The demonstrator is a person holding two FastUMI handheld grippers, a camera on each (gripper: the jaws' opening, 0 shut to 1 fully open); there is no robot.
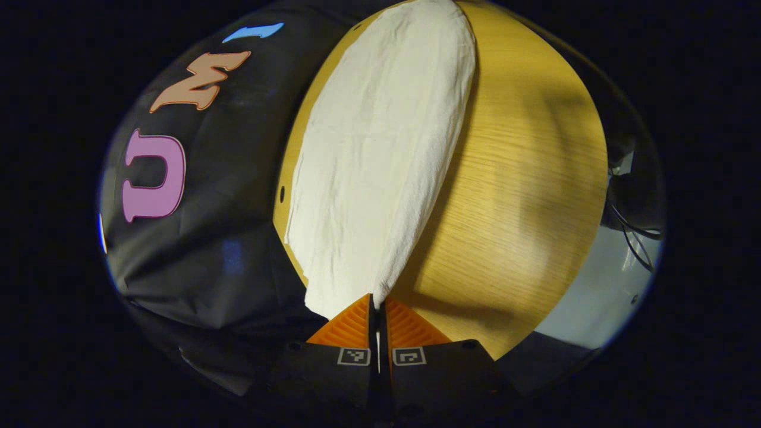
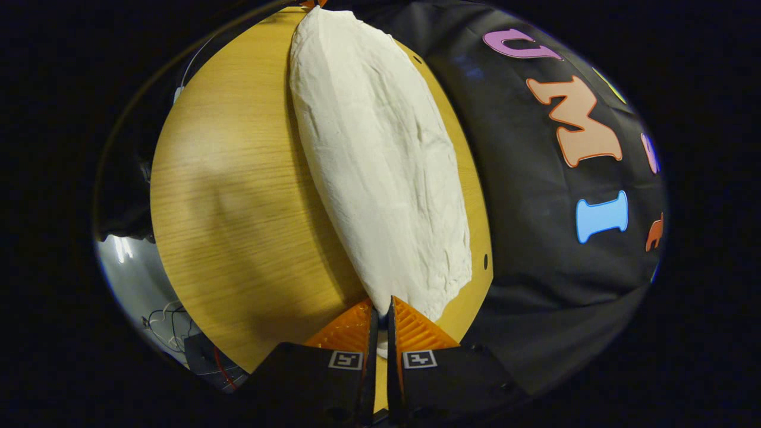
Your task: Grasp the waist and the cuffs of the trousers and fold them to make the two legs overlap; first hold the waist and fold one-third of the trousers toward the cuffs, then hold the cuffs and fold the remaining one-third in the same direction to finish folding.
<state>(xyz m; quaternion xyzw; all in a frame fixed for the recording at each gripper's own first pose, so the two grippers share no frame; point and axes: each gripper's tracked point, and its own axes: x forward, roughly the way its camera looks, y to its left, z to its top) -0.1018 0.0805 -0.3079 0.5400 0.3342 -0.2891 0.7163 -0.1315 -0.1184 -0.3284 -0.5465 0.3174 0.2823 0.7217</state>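
Left gripper view: the left gripper (image 1: 378,309), at the bottom centre of the frame, is pinching one end of the long, cream-white cloth trousers (image 1: 380,160). Its two fingers are lying almost together, with only a thin slit between them, and the fabric edge is entering that slit. The trousers are running as one narrow, creased band from the fingertips up to the top centre of the frame, lying on the round, light-wood table (image 1: 523,196). The band is occupying the left half of the tabletop; the right half is showing bare wood grain crossed by soft shadow. Some dark cables (image 1: 633,238) are hanging past the table's right edge, over a pale grey floor (image 1: 594,297).

Right gripper view: the right gripper (image 2: 380,312), at the bottom centre of the frame, is gripping the opposite end of the trousers (image 2: 380,172). Its fingers are standing a narrow gap apart, and a sliver of white cloth is showing in that gap. Here the band is rising from the fingertips to the top centre and covering the right part of the table (image 2: 238,202). Whether waist or cuffs are sitting in either grip cannot be told.
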